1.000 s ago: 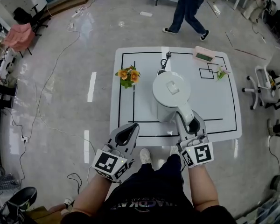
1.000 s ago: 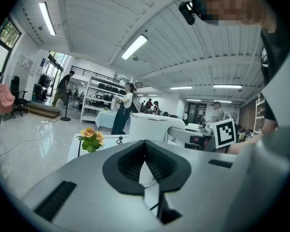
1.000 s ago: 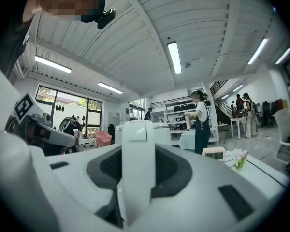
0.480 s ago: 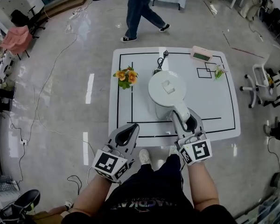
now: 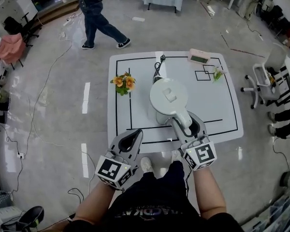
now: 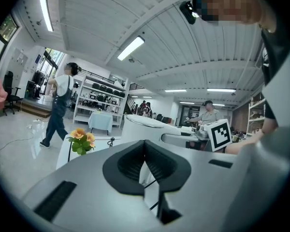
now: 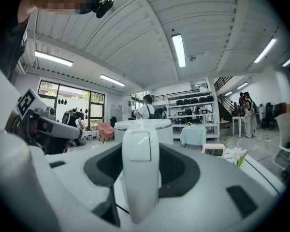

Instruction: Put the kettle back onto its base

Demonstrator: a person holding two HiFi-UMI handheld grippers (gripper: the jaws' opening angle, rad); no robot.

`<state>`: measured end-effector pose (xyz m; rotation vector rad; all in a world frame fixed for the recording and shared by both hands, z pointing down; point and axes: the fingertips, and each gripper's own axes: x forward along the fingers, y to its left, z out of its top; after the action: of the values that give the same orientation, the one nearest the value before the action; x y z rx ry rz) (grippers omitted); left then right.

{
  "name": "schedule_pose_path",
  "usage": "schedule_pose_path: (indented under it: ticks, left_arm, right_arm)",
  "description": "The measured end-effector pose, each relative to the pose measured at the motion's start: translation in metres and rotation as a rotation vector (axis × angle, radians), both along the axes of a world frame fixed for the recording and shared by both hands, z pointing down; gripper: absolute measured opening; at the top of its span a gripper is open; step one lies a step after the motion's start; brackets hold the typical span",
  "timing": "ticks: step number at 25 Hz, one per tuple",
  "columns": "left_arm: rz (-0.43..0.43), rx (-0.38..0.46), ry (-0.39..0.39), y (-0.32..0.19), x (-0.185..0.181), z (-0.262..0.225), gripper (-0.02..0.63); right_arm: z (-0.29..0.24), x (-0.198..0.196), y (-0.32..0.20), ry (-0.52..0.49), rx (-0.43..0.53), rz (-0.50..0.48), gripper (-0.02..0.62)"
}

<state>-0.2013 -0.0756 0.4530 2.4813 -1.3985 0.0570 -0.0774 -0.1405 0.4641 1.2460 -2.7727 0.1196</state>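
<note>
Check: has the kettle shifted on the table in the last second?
No. The kettle keeps the same gap to the flowers and the table front edge.

"What colour is the kettle (image 5: 168,100)?"

"White all over. The table (image 5: 222,115) is white too, ruled with thin black lines."

"And the flowers (image 5: 123,82)?"

"Orange blooms, green leaves. There's a pink box (image 5: 199,57) and a grey floor (image 5: 48,129)."

"The tools?"

"The left gripper (image 5: 132,136) and right gripper (image 5: 191,124) are pale grey, with black-and-white square markers."

White kettle (image 5: 168,96) upright (lid shut) on table (image 5: 217,111).
</note>
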Motion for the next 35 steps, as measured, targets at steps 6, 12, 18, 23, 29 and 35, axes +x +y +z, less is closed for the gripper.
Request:
schedule_pose_path:
  ticks: [6, 12, 18, 23, 29, 35]
  left_arm:
    - [0.056, 0.004, 0.013, -0.001, 0.013, 0.001, 0.005]
    - [0.112, 0.016, 0.031, -0.002, 0.036, -0.003, 0.005]
    - [0.126, 0.038, 0.039, -0.002, 0.064, -0.016, 0.005]
    - [0.087, 0.052, 0.031, -0.003, 0.092, -0.024, 0.005]
    - [-0.001, 0.057, 0.015, 0.003, 0.143, -0.028, 0.005]
    - [-0.086, 0.070, -0.009, 0.013, 0.199, -0.034, 0.005]
  right_arm:
    - [-0.007, 0.011, 0.015, 0.029, 0.003, 0.002, 0.212]
    - [-0.025, 0.042, 0.029, 0.040, 0.025, 0.048, 0.212]
    - [-0.046, 0.076, 0.028, 0.031, 0.056, 0.080, 0.212]
    - [-0.060, 0.110, 0.023, 0.011, 0.079, 0.066, 0.212]
    - [-0.060, 0.159, 0.020, 0.016, 0.055, -0.015, 0.186]
    - [-0.061, 0.199, 0.027, -0.002, 0.066, -0.126, 0.075]
